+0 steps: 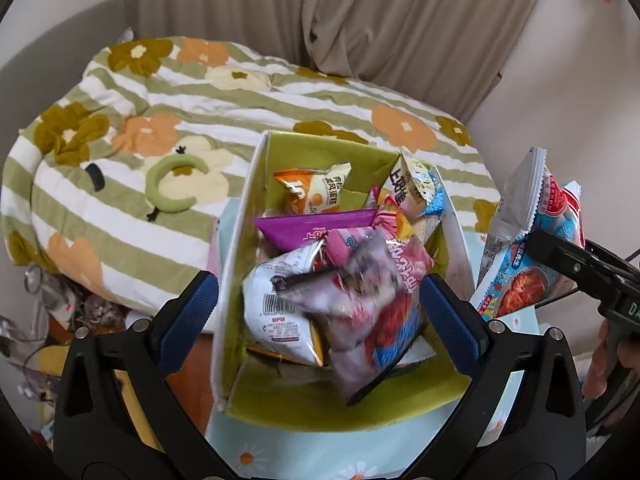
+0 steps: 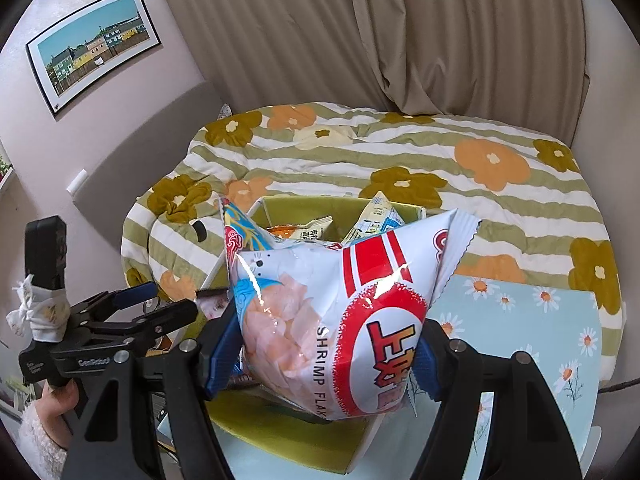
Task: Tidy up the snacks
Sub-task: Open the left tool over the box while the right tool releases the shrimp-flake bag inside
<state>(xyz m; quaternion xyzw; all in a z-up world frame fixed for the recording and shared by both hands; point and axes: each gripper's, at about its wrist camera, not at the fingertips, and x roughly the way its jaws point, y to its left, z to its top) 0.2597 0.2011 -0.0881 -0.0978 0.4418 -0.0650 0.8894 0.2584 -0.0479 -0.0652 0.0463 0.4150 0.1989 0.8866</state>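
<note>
Your right gripper (image 2: 326, 354) clamps shrimp bag (image 2: 340, 320) beside box (image 1: 236, 280); left gripper (image 1: 318, 312) gapes empty above it. Box nearly full (blurred packet dropping in); shrimp bag left.

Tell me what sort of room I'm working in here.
Most likely a bedroom in a home: a floral striped quilt lies rumpled behind the snack box, beige curtains hang at the back, and a framed photo of coloured houses is on the wall.
</note>
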